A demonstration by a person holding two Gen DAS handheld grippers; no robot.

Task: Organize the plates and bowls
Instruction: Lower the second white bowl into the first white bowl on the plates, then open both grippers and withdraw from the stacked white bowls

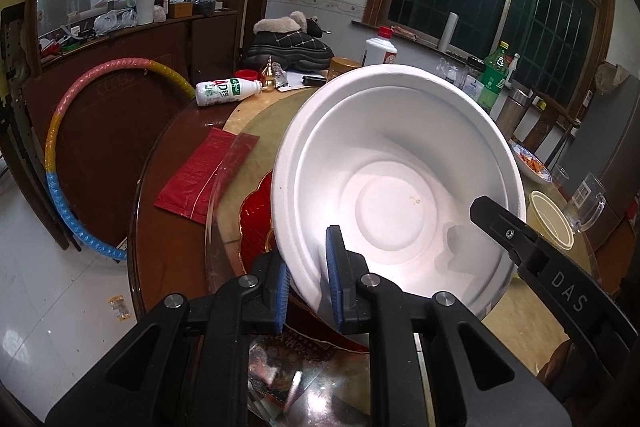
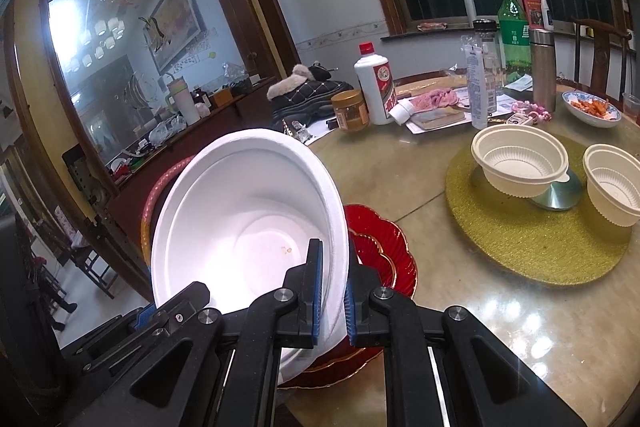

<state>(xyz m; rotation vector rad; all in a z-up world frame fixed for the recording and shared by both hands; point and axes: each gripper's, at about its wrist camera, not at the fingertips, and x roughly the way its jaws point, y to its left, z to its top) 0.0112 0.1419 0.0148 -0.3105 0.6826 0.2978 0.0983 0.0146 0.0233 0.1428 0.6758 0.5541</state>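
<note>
Over the red plate [image 2: 384, 247], both tongs pinch the tilted white bowl [image 2: 248, 211].

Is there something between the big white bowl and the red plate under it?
Nothing visible. Both grippers, left and right, clamp the tilted white foam bowl's rim directly above the scalloped red glass plate.

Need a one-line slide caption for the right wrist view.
Both grippers' fingers pinch a tilted white foam bowl above a red plate.

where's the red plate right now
The red plate lies on the table near its front edge, right under the tilted white foam bowl that both grippers pinch by the rim, left of the gold mat in the right wrist view.
</note>
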